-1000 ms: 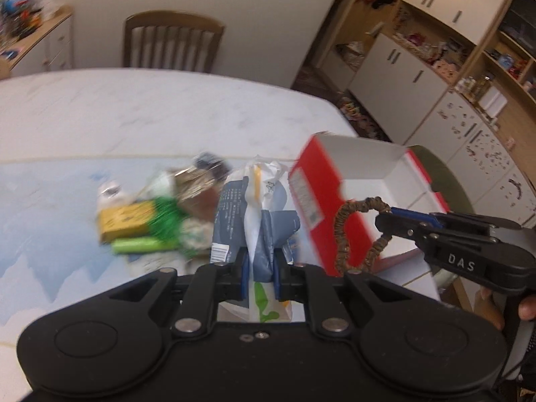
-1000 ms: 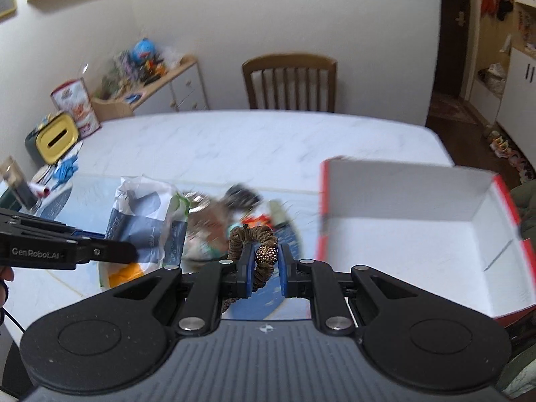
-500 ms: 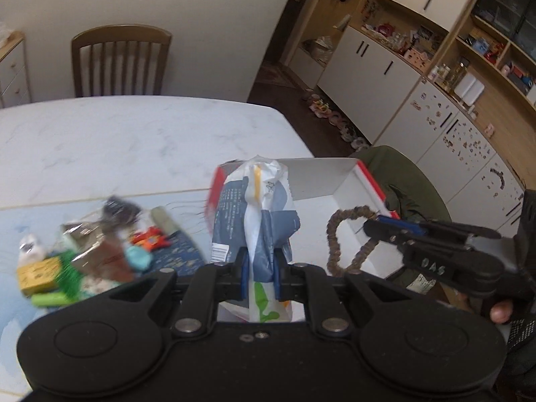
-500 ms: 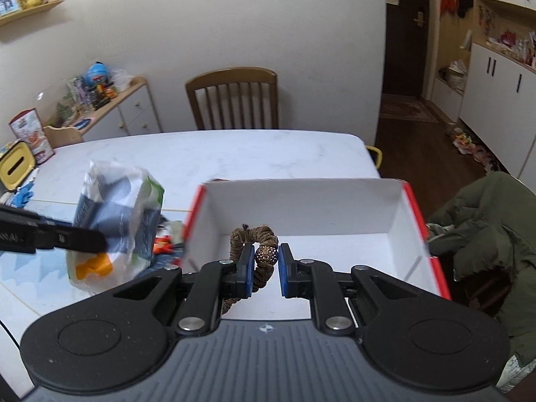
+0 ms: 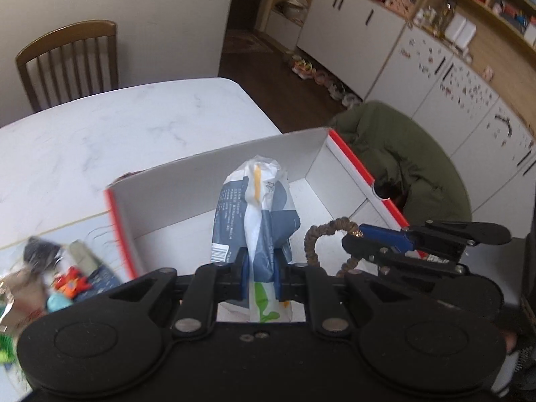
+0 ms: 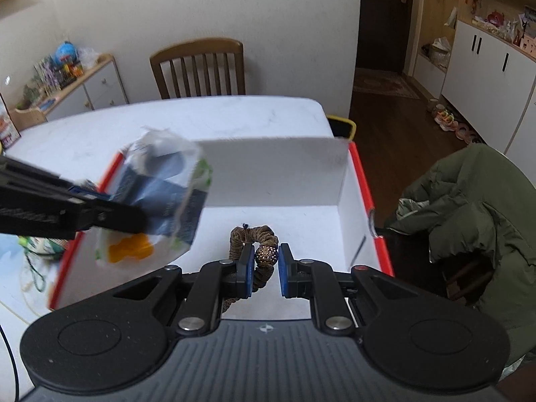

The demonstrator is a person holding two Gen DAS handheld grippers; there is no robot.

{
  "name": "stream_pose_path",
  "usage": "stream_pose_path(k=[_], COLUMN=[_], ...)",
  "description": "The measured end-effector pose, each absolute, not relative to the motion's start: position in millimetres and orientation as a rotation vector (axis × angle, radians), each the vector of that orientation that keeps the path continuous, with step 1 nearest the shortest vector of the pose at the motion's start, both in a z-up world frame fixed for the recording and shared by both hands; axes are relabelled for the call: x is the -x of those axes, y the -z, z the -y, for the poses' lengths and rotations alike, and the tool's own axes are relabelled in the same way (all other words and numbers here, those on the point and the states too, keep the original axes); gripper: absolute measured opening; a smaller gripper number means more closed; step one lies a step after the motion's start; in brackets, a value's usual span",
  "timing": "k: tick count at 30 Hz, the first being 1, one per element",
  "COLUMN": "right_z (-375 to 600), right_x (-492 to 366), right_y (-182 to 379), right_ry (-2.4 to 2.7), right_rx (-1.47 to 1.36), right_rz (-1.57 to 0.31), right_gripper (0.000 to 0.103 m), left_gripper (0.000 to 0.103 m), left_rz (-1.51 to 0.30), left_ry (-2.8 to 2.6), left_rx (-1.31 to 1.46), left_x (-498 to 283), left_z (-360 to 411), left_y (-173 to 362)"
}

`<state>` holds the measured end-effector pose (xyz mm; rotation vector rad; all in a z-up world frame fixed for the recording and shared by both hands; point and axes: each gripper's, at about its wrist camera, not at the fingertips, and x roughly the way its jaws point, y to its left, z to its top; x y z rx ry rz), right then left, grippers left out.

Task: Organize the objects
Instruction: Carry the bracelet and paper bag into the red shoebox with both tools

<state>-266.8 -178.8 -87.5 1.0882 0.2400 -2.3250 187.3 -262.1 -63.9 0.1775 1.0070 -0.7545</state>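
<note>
Holding one packet (image 5: 256, 214), one hair tie (image 6: 256, 239), over one box (image 6: 301, 174), perhaps empty.

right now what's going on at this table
A person is tidying loose items into a red-edged white box, one gripper in each hand. The left gripper is shut on a plastic snack bag, held over the box. The right gripper holds a brown beaded hair tie over the box floor, its jaws looking slightly parted. More small items wait on the table.
</note>
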Motion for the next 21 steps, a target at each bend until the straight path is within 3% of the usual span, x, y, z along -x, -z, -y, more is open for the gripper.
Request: stream_pose_path(k=[21], right_z=[189], right_x=[291], right_y=[140], right_ry=[2.209], right_rx=[-1.316], right_rz=[-0.400], right_gripper=[0.015], left_gripper=[0.012], left_rz=[-1.167], left_ry=[0.721], left_rx=[-0.259], left_x=[-227], left_z=[353], left_y=[138])
